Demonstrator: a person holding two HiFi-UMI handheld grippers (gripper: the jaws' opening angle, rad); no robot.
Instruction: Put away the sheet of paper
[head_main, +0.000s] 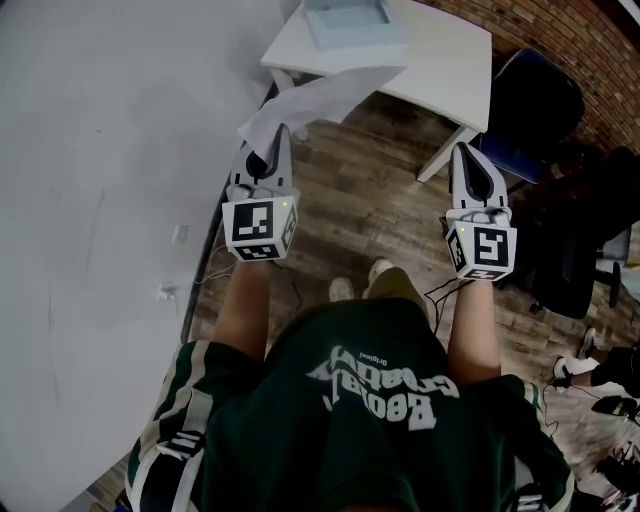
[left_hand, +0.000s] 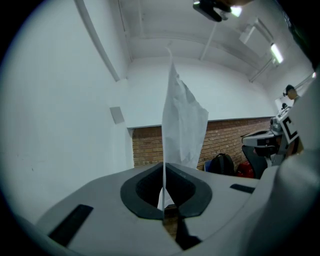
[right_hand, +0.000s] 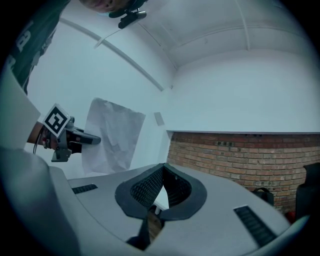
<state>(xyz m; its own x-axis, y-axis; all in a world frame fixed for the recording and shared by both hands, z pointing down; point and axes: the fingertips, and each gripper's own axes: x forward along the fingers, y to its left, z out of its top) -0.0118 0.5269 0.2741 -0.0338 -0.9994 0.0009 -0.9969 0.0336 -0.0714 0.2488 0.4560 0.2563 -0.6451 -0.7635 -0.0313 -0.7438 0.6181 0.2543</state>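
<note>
Looking down in the head view, the left gripper (head_main: 281, 131) sits left of centre, its jaws closed on the lower corner of the sheet of paper (head_main: 322, 98). The crumpled white sheet stretches up and right from there, towards the edge of the white tabletop (head_main: 440, 60) at the upper middle of the frame. A pale tray (head_main: 345, 22) rests on that tabletop at the top edge. The right gripper (head_main: 462, 152) is right of centre, well apart from the sheet, with its jaws together and nothing in them. Wooden floor (head_main: 370, 205) shows between the two grippers, a white wall (head_main: 90, 200) fills the left side, and a dark chair (head_main: 540, 100) stands at the upper right. The person's green shirt (head_main: 380, 400) takes up the bottom.

In the left gripper view, the left gripper (left_hand: 164, 207) at the lower middle is clamped on the sheet of paper (left_hand: 185, 125). The sheet rises edge-on from between the pads to the upper middle of the frame. A brick wall (left_hand: 150, 145) runs across behind it, with a dark backpack (left_hand: 220, 162) at its foot.

In the right gripper view, the right gripper (right_hand: 159, 192) at the lower middle has its ribbed pads closed against each other and holds nothing. At the middle left, the left gripper (right_hand: 96, 140) pinches the sheet of paper (right_hand: 112, 135), which hangs flat against the white wall (right_hand: 240, 100). A brick wall (right_hand: 235, 155) runs along the right.
</note>
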